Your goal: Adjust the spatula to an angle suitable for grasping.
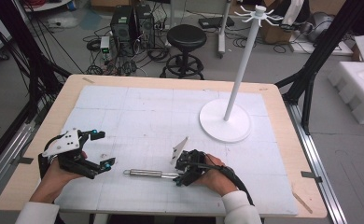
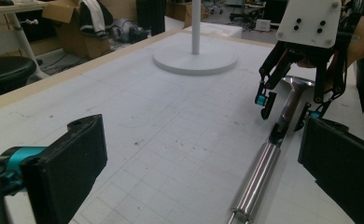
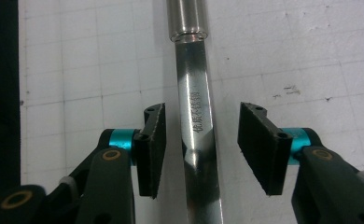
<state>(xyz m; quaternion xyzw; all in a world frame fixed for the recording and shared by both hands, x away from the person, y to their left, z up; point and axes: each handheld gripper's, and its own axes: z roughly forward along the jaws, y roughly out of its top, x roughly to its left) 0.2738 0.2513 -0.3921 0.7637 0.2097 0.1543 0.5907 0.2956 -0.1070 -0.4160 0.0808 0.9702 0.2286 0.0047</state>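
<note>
**Desk:** Where is the utensil right now?

**Me:** The steel utensil [image 1: 147,173] lies flat on the white mat [image 1: 138,112] covering the table [image 1: 283,140], in the lower middle of the high view, its round handle pointing to the frame's left. In my right gripper view its flat stamped shank [image 3: 196,121] runs straight up the centre of the frame.

**Desk:** And your right gripper?

**Me:** The right gripper [image 1: 182,175] sits over the shank end, lower centre of the high view. Its fingers [image 3: 153,140] stand on either side of the shank with a gap on each side, so they are apart and not pressing on it.

**Desk:** The left?

**Me:** The left gripper [image 1: 104,149] is at the lower left, well apart from the utensil, fingers [image 2: 73,163] spread wide with nothing between them.

**Desk:** Anything else on the table?

**Me:** A white stand [image 1: 225,119] with a round base, right of centre in the high view.
</note>
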